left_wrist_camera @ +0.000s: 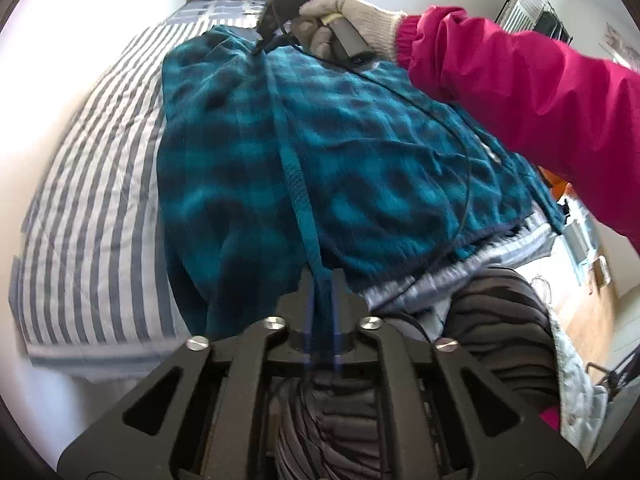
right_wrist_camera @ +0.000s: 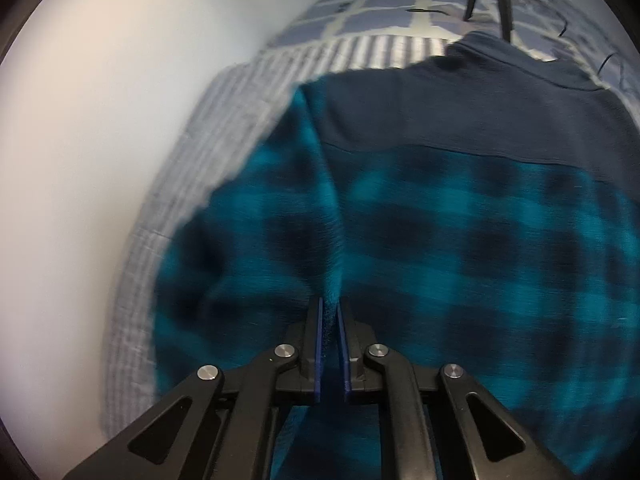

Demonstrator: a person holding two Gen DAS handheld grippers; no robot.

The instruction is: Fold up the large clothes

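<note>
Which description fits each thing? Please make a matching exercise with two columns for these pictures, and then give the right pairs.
Things:
1. fleece garment
2. bed cover
3. sleeve
4. glove

Descriptions:
A. off-white, on the hand that holds the far gripper
B. teal and dark plaid
C. grey and white stripes
D. bright pink

Pairs: 1-B, 2-C, 3-D, 4-A

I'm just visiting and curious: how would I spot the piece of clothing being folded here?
Find the bed with the grey-and-white striped bedspread. Spread across it lies the fleece jacket, checked in teal and dark navy with a plain navy top part, unlike the pale bedding around it.
</note>
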